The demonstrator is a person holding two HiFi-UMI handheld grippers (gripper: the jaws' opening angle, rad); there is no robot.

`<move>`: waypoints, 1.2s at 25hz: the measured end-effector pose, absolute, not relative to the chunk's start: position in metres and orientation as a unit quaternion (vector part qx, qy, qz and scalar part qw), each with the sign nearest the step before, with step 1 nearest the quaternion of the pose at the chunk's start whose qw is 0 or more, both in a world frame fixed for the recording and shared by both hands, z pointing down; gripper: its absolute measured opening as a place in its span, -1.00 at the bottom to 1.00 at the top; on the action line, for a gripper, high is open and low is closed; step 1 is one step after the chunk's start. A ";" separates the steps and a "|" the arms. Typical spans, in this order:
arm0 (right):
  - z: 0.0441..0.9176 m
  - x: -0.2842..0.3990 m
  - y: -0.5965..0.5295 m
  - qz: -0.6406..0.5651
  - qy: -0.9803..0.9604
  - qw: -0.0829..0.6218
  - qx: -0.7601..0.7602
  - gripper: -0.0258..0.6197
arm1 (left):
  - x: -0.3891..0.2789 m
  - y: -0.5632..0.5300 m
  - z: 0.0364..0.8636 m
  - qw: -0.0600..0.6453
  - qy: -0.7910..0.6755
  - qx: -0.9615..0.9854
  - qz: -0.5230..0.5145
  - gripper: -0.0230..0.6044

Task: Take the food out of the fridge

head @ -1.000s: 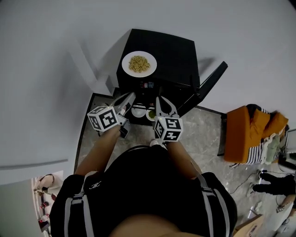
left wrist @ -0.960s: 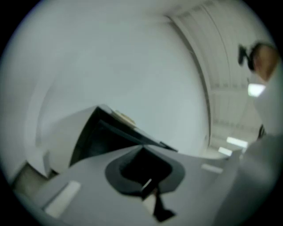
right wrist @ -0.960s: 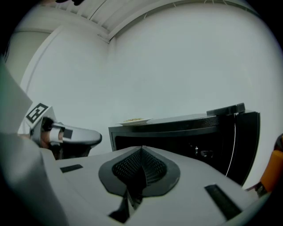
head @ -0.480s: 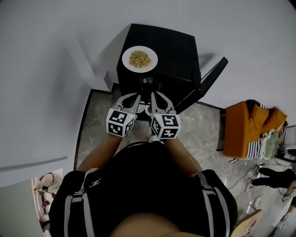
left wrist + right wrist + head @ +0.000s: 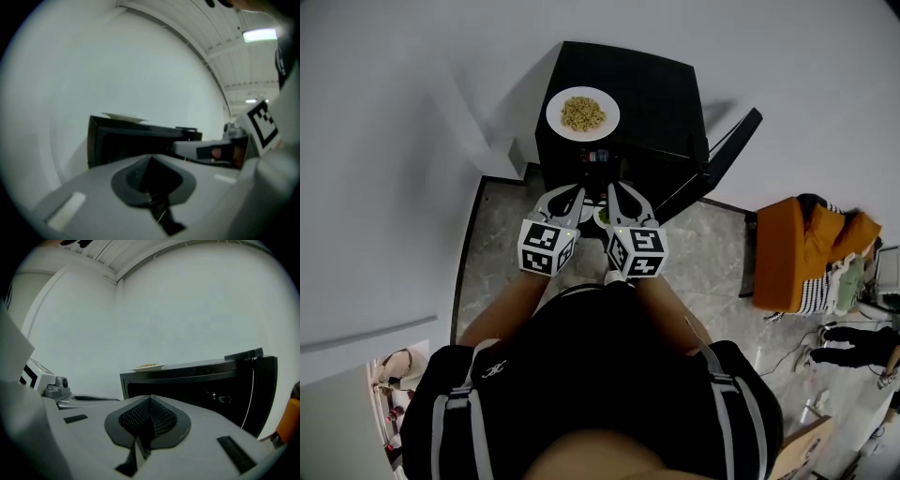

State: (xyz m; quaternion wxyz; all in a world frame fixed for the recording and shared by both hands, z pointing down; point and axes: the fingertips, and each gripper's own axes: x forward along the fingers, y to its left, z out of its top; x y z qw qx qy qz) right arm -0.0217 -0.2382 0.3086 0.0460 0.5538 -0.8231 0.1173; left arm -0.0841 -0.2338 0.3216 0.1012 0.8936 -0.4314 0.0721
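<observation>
The person stands in front of the small black fridge (image 5: 652,103), which sits in the corner against the white wall (image 5: 412,141), and its door (image 5: 727,155) is swung open to the right. A white plate of food (image 5: 583,113), something yellowish and loose, is on top of the fridge near the left front edge, outside of it. The left gripper (image 5: 574,195) and the right gripper (image 5: 615,192) are held side by side, close together, just before the open front. Both have their fingers pressed together with nothing between them; the gripper views show this clearly. From above, the two grippers and their marker cubes (image 5: 546,247) cover most of the opening, so the inside of the fridge is hard to see. Only a small green bit (image 5: 601,217) shows between the grippers, and I cannot tell what it is. In the gripper views the inside is only dark. On the grey stone floor (image 5: 712,253) at the right lies an orange thing (image 5: 806,258), partly cut by the picture's edge.
</observation>
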 end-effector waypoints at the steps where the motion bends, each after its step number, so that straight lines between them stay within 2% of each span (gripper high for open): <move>1: 0.308 -0.021 -0.238 0.116 -0.823 0.046 0.554 -0.92 | -0.083 -0.234 0.322 0.108 -0.428 0.895 0.067 -0.92; 9: 0.314 -0.011 -0.226 0.102 -0.830 0.058 0.546 -0.92 | -0.078 -0.230 0.342 0.230 -0.422 0.877 0.003 -0.92; 19: 0.337 0.044 -0.190 0.120 -0.838 0.050 0.529 -0.92 | -0.041 -0.197 0.365 0.179 -0.474 0.862 0.038 -0.92; 23: 0.395 0.059 -0.185 0.113 -0.843 0.037 0.525 -0.92 | -0.026 -0.191 0.426 0.171 -0.485 0.857 0.035 -0.92; 30: 0.559 0.071 -0.179 0.127 -0.840 0.006 0.527 -0.92 | -0.012 -0.185 0.596 0.181 -0.459 0.869 0.045 -0.92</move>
